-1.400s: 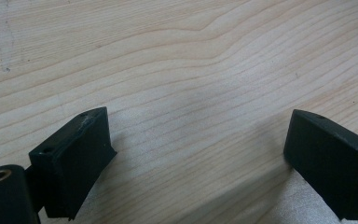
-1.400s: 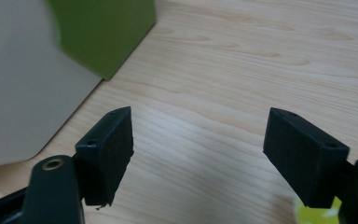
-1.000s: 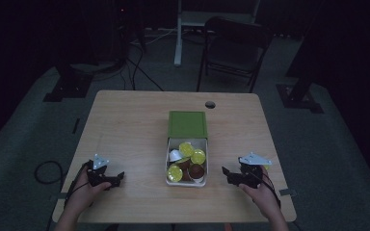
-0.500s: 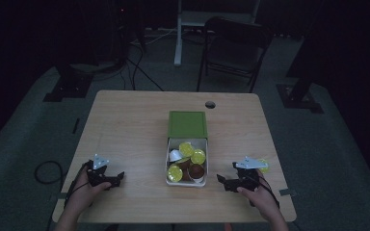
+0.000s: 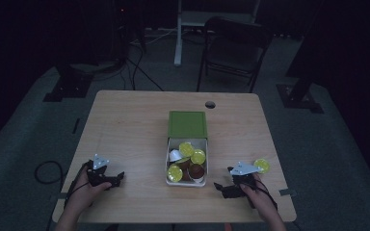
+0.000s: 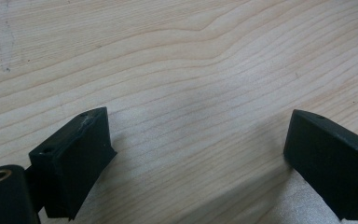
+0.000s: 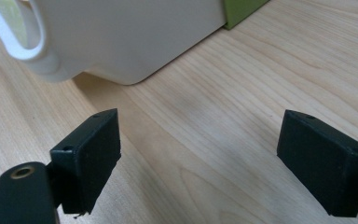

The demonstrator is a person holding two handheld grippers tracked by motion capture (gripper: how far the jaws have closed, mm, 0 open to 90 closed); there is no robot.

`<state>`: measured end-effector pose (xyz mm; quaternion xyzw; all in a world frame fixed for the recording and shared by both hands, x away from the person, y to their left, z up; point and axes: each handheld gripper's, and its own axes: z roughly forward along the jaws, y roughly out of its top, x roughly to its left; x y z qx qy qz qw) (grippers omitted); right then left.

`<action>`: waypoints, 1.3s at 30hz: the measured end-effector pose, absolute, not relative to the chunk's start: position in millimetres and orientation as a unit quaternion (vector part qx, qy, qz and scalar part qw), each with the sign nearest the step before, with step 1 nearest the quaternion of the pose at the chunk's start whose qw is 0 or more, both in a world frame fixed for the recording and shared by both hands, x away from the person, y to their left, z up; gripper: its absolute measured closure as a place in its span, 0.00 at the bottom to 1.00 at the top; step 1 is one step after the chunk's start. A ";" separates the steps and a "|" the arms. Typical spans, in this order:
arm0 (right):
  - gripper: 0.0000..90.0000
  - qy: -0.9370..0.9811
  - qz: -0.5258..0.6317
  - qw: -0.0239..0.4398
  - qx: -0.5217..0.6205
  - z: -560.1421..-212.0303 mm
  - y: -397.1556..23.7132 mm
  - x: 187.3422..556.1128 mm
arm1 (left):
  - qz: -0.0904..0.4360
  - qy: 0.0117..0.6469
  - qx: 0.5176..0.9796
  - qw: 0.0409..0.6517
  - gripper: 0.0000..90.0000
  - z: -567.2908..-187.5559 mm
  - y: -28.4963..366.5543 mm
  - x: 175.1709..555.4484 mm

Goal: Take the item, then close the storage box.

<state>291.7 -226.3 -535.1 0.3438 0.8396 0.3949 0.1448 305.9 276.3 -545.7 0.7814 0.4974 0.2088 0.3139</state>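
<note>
Several capsules sit in the white box [image 5: 187, 179] at mid-table in the high view, its green lid [image 5: 187, 124] lying just behind. One yellow capsule [image 5: 261, 166] rests alone on the table beside the right gripper [image 5: 221, 188], likely just set down, since those jaws have been opening. The left gripper [image 5: 118, 177] rests well apart.

Its own view shows jaws wide, nothing between them.

The right gripper's own view shows spread, empty jaws facing the box's wall [image 7: 135, 37].

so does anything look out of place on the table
One yellow-lidded cup lies alone on the table beside the right gripper, apart from the others in the white box. Nothing looks spilled or damaged.
</note>
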 end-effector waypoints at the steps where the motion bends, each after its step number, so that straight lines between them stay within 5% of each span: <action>1: 0.15 0.841 0.396 0.142 0.340 -536.0 -225.9 291.5 | 0.209 0.497 0.781 0.314 0.09 -545.7 276.3 305.9; 39: 0.14 0.873 0.374 0.121 0.289 -549.9 -223.4 293.5 | 0.203 0.477 0.794 0.317 0.09 -545.4 274.9 305.3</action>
